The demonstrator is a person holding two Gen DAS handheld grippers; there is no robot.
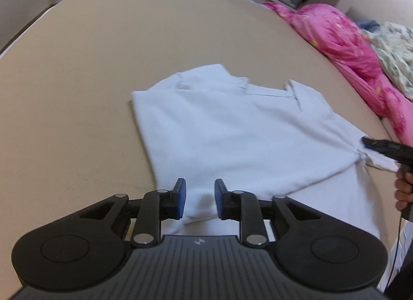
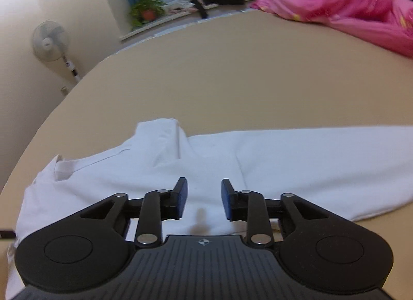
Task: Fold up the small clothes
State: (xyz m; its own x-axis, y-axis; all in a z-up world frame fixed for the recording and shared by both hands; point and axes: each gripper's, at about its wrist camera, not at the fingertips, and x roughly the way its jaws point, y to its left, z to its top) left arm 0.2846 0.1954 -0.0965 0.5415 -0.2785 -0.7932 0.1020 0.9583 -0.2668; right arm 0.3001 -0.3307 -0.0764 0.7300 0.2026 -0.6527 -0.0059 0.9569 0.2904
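Observation:
A small white polo shirt (image 1: 232, 129) lies partly folded on the tan bed sheet (image 1: 77, 93), collar at the far side. My left gripper (image 1: 200, 198) is open, its blue pads either side of the shirt's near corner, nothing held. The right gripper shows at the right edge of the left wrist view (image 1: 382, 148), at a bunched edge of the shirt. In the right wrist view the shirt (image 2: 284, 165) spreads across the sheet (image 2: 232, 80). My right gripper (image 2: 204, 198) is open over the cloth's near edge.
A pink quilt (image 1: 348, 42) and a floral blanket (image 1: 395, 49) are heaped at the far right of the bed. A standing fan (image 2: 50, 40), a potted plant (image 2: 147, 11) and clutter stand beyond the bed's far edge.

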